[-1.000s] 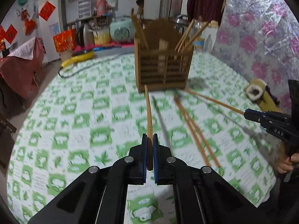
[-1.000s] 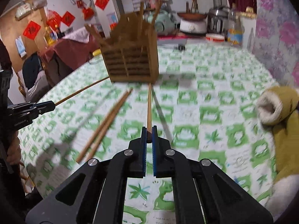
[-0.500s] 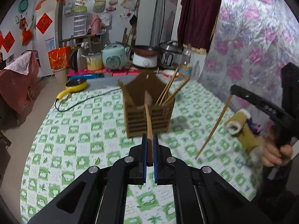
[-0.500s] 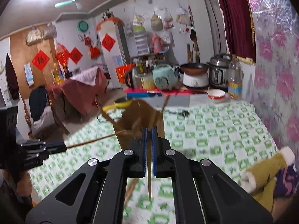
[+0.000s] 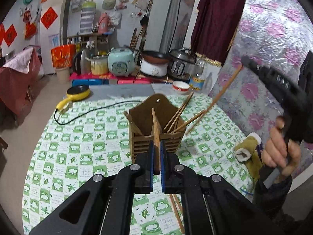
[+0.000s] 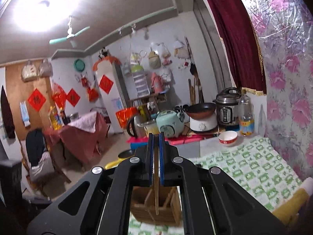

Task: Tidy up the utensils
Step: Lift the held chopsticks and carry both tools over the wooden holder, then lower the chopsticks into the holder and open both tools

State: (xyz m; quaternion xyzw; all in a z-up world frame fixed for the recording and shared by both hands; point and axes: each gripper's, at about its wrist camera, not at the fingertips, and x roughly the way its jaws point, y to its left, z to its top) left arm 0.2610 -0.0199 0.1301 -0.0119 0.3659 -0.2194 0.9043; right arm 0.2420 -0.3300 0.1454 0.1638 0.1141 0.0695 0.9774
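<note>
Chopstick (image 5: pixel 156 131) pinched tight in left fingers (image 5: pixel 151 162), another (image 6: pixel 156 178) in right fingers (image 6: pixel 150 160). Tip down over holder (image 5: pixel 156 131), then let go slowly.

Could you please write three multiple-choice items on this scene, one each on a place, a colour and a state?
1. Where does the wooden holder stand?
A. on the checked tablecloth
B. on the floor
C. on a chair

2. What colour is the small pan?
A. red
B. yellow
C. black

3. What are the left tongs doing?
A. hanging open and empty
C. clamping a bowl
B. clamping a chopstick

Key: 1 A, the holder sits on the green-and-white cloth; 2 B, its body and handle are yellow; 3 B, the stick runs between the closed pads.
</note>
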